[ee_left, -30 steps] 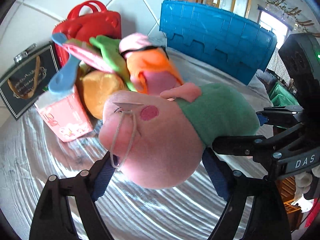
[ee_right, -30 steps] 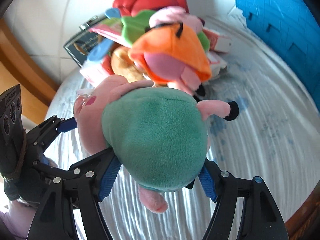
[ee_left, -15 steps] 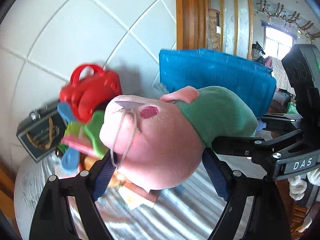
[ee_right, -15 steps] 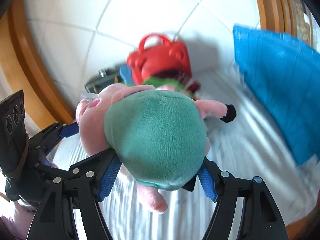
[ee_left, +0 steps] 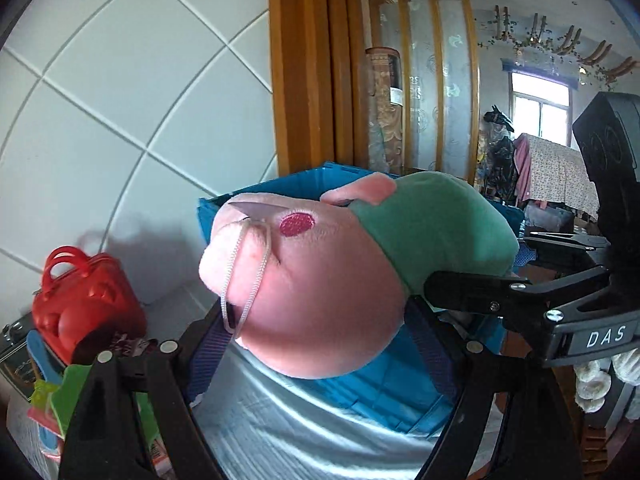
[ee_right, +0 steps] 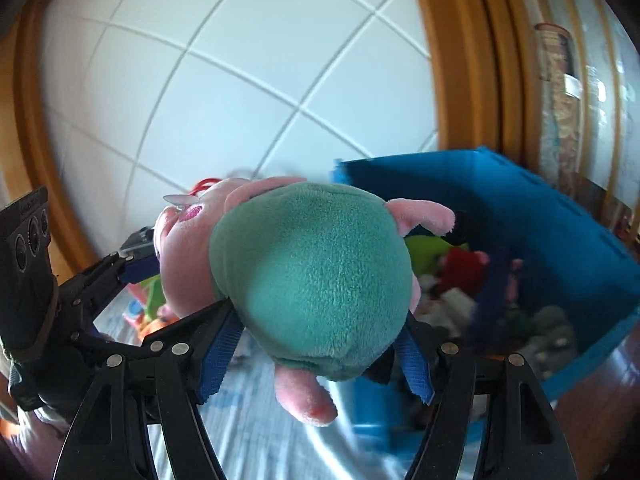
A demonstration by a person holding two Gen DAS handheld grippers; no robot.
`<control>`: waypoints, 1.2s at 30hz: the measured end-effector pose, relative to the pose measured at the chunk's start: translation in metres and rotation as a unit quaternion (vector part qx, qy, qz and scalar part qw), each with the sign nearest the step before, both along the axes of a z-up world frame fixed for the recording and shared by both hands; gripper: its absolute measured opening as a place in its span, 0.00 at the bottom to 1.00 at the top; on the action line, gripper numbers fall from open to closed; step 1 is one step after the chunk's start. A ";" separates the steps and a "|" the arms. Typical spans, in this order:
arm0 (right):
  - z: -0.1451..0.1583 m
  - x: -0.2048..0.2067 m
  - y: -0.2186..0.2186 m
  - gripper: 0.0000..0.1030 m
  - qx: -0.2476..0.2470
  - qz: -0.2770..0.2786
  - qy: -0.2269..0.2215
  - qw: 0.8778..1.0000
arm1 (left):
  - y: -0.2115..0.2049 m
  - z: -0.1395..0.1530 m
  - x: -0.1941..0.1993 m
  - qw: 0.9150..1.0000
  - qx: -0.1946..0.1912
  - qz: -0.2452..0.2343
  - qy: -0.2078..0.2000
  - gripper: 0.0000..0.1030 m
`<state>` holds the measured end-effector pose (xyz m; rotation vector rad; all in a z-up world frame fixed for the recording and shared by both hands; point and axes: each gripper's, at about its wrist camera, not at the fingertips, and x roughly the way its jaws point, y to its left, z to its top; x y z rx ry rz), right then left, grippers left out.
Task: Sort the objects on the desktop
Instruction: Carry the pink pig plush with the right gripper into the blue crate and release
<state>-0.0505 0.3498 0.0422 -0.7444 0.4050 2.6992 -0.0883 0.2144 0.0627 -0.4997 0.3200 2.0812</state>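
Observation:
A pink pig plush toy in a green shirt [ee_left: 320, 296] is held in the air by both grippers. My left gripper [ee_left: 320, 344] is shut on its pink head. My right gripper [ee_right: 320, 344] is shut on its green body [ee_right: 316, 280]; it also shows at the right of the left wrist view [ee_left: 520, 292]. The toy hangs just in front of and above the open blue bin [ee_right: 560, 240], which holds several toys. In the left wrist view the blue bin [ee_left: 392, 392] is right behind the toy.
A pile of toys lies at the left on the grey cloth [ee_left: 300, 440]: a red plastic handbag [ee_left: 84, 304], green and pink pieces [ee_left: 72, 392], a dark box [ee_left: 12, 356]. A white tiled wall [ee_right: 240, 80] and wooden frame [ee_left: 304, 80] stand behind.
Both grippers have lifted the pig toy off the pile and carried it right, toward the blue bin. The bin's open inside now shows in the right wrist view.

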 end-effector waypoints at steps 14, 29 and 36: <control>-0.027 0.080 0.143 0.66 -0.042 -0.084 -0.005 0.996 | 0.149 -0.012 0.049 0.997 -0.082 0.002 -0.009 0.82; -0.011 0.088 0.086 1.00 0.048 -0.065 0.085 0.993 | 0.024 -0.015 0.058 0.977 -0.043 0.207 0.035 0.96; 0.001 0.060 0.010 1.00 0.104 -0.029 0.178 0.978 | -0.102 -0.060 0.028 0.938 -0.054 0.343 -0.002 0.96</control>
